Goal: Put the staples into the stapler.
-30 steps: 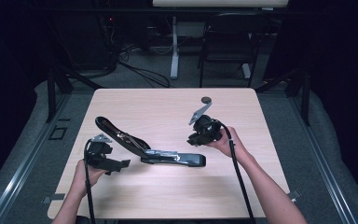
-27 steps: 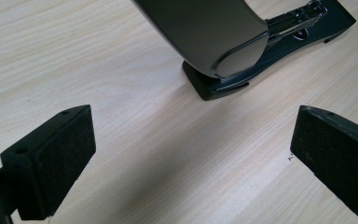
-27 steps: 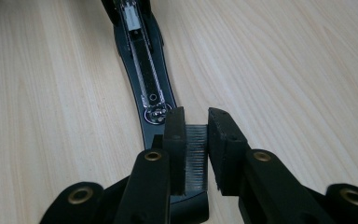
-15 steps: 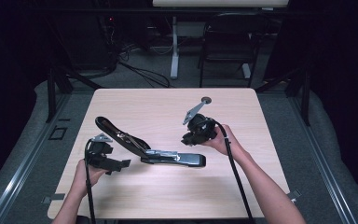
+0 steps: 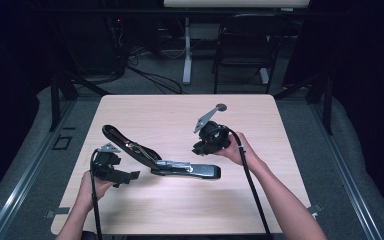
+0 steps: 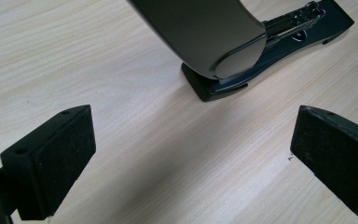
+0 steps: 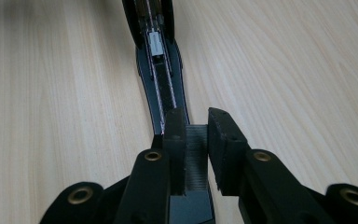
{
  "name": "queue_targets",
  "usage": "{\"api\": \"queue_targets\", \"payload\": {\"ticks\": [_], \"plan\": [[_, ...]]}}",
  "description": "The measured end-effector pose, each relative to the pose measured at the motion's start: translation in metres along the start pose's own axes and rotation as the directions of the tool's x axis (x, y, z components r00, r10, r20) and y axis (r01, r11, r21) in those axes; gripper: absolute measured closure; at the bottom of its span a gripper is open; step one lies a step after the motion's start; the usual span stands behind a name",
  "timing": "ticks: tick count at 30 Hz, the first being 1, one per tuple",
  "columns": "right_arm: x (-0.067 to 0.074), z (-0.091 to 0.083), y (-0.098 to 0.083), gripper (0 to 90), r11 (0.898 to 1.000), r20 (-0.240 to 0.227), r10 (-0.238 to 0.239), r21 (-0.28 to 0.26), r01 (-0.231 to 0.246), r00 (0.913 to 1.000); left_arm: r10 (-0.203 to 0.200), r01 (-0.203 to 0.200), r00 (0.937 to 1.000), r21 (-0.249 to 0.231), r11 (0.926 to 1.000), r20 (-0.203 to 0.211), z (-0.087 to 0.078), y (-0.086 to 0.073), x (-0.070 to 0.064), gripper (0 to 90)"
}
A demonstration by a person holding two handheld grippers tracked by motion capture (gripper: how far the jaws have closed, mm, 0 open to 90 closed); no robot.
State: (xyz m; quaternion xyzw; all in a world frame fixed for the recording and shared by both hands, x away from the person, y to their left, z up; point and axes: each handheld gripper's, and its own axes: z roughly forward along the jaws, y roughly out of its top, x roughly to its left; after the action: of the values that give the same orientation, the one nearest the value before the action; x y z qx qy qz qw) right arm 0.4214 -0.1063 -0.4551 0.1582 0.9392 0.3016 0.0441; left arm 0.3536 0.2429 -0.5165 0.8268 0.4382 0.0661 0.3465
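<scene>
The stapler (image 5: 180,167) lies lengthwise under the right gripper (image 7: 196,128), jaws narrow around a staple strip (image 7: 196,156); left gripper (image 5: 130,176) gapes beside its hinge end.

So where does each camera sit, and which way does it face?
High view: above the person's side, facing forward and down on the table; forearms, left gripper and right gripper show.
Left gripper view: on the left gripper, looking past its open jaws at the stapler.
Right gripper view: on the right gripper, looking along the stapler; its jaws pinch a grey ribbed strip.
Shared: the stapler.
</scene>
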Motion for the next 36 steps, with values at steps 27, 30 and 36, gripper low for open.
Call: {"api": "queue_targets", "payload": {"ticks": [27,30,36], "plan": [[0.000,0.011,0.017,77.9,0.999,-0.043,-0.046,-0.028,0.045,0.9980,0.002,-0.002,0.9999,-0.009,1.0000,0.011,0.000,0.001,0.000,0.0],[-0.001,0.013,0.018,77.9,0.998,-0.053,-0.046,-0.034,0.044,0.9975,0.004,-0.004,0.9999,-0.008,1.0000,0.010,0.000,0.001,-0.001,0.0],[-0.002,0.017,0.022,77.9,0.998,-0.061,-0.058,-0.029,0.057,0.9964,0.002,-0.002,1.0000,-0.009,1.0000,0.009,0.000,0.001,-0.001,0.0]]}}
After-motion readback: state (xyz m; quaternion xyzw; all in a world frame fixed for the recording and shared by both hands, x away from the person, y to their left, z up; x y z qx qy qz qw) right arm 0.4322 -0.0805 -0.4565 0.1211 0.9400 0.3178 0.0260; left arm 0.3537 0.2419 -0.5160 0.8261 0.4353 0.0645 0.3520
